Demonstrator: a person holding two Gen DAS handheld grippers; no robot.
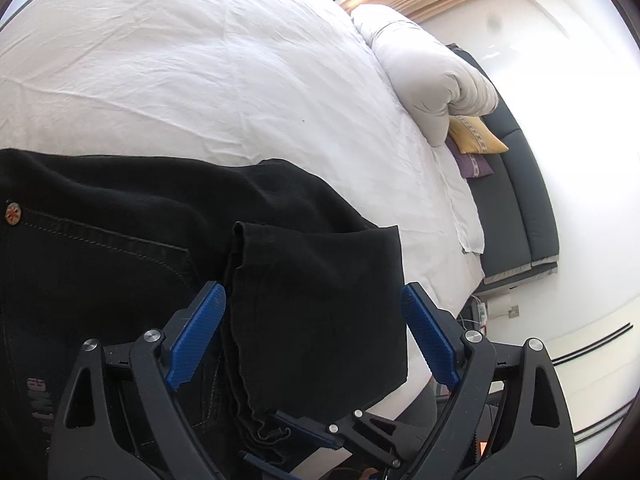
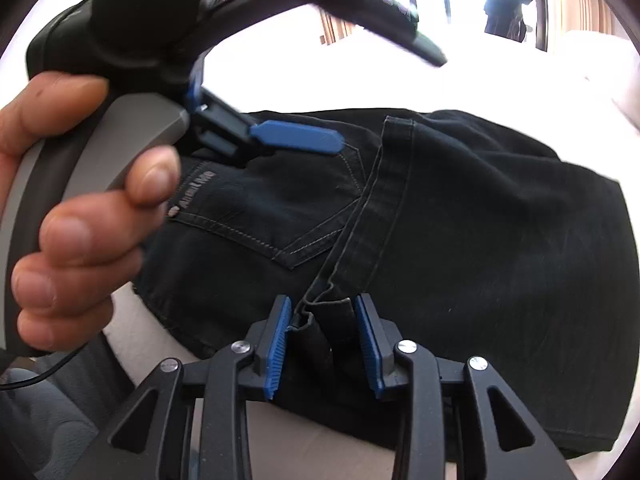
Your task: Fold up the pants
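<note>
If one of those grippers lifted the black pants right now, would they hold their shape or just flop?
Probably flop: the black pants already lie in soft creases and a folded-over layer on the white bed sheet. They look like thick denim with stitched seams, so likely fairly heavy for cloth. The matte weave should not slip easily between the right gripper pads.

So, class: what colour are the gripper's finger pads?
Blue finger pads, clearest in the left wrist view.
</note>
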